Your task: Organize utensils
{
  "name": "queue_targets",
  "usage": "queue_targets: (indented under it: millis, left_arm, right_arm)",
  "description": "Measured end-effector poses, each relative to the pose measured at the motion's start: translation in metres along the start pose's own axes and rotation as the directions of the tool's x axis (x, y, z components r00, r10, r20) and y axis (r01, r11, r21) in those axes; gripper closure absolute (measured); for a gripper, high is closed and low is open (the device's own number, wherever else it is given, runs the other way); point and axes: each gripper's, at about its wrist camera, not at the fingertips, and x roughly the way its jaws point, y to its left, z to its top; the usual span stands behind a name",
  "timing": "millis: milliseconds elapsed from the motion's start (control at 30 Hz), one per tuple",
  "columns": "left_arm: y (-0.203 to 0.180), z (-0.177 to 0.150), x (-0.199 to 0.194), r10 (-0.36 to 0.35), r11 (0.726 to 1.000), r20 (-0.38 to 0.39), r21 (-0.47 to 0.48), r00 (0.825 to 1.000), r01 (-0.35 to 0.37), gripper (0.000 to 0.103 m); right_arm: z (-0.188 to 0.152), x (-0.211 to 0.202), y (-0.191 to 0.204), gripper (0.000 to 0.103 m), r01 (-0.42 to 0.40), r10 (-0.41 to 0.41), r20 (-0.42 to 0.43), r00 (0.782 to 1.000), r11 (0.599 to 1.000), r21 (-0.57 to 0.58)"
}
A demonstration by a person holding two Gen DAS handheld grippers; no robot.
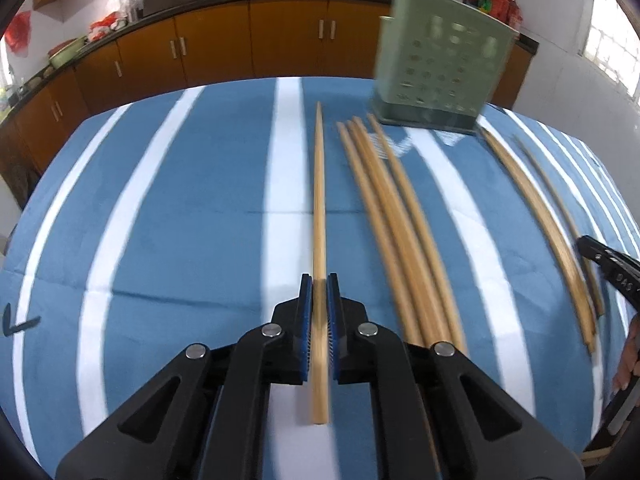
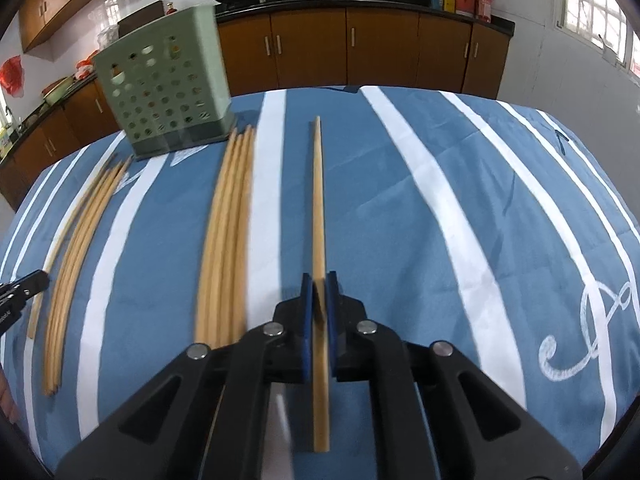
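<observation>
My left gripper (image 1: pixel 319 280) is shut on a wooden chopstick (image 1: pixel 319 200) that points forward over the blue striped cloth. My right gripper (image 2: pixel 319 280) is shut on another wooden chopstick (image 2: pixel 318 200), also pointing forward. A green perforated utensil holder (image 1: pixel 440 64) stands upright at the far side of the table; it also shows in the right wrist view (image 2: pixel 168 84). A bundle of loose chopsticks (image 1: pixel 392 220) lies to the right of the left gripper, and the same bundle (image 2: pixel 228 220) lies to the left of the right gripper.
More chopsticks (image 1: pixel 552 232) lie further right in the left view, by the right gripper's black finger (image 1: pixel 612 264). Others (image 2: pixel 76 240) lie at the left in the right view. Brown kitchen cabinets (image 2: pixel 380 48) stand behind the table (image 2: pixel 500 220).
</observation>
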Motion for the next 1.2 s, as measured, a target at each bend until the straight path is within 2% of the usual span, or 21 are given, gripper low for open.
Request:
queue_targets:
  millis: [67, 367, 700, 800, 967, 1100, 1200]
  left_arm:
    - [0.008, 0.001, 0.002, 0.006, 1.0, 0.005, -0.007, 1.0, -0.006, 0.095]
    - [0.018, -0.004, -0.003, -0.063, 0.997, 0.026, -0.042, 0.998, 0.064, 0.095]
    - [0.014, -0.01, -0.005, -0.039, 0.999, 0.041, -0.016, 0.998, 0.04, 0.095]
    - [0.019, -0.007, -0.012, -0.041, 0.999, 0.057, -0.031, 0.998, 0.043, 0.095]
    - [0.025, 0.005, -0.042, -0.038, 0.998, 0.156, -0.042, 0.987, 0.045, 0.095]
    - [0.03, 0.017, -0.067, -0.033, 0.997, 0.238, -0.063, 0.971, 0.05, 0.095]
    - [0.034, 0.028, -0.085, -0.033, 0.994, 0.301, -0.085, 0.953, 0.061, 0.095]
  right_arm:
    - [0.003, 0.003, -0.004, 0.095, 0.004, -0.004, 0.005, 1.0, 1.0, 0.008]
    - [-0.001, -0.002, -0.009, 0.093, -0.02, 0.02, -0.001, 1.0, 0.999, 0.033]
    - [-0.01, -0.008, -0.012, 0.095, -0.026, 0.026, 0.011, 1.0, 0.999, 0.038]
    - [-0.005, -0.025, -0.014, 0.095, -0.038, 0.035, 0.067, 0.997, 0.998, 0.046]
    - [0.009, -0.055, -0.018, 0.095, -0.045, 0.037, 0.167, 0.985, 0.998, 0.047]
    - [0.021, -0.077, -0.022, 0.095, -0.057, 0.041, 0.237, 0.971, 0.997, 0.06]
    - [0.031, -0.096, -0.023, 0.095, -0.068, 0.043, 0.309, 0.95, 0.995, 0.068]
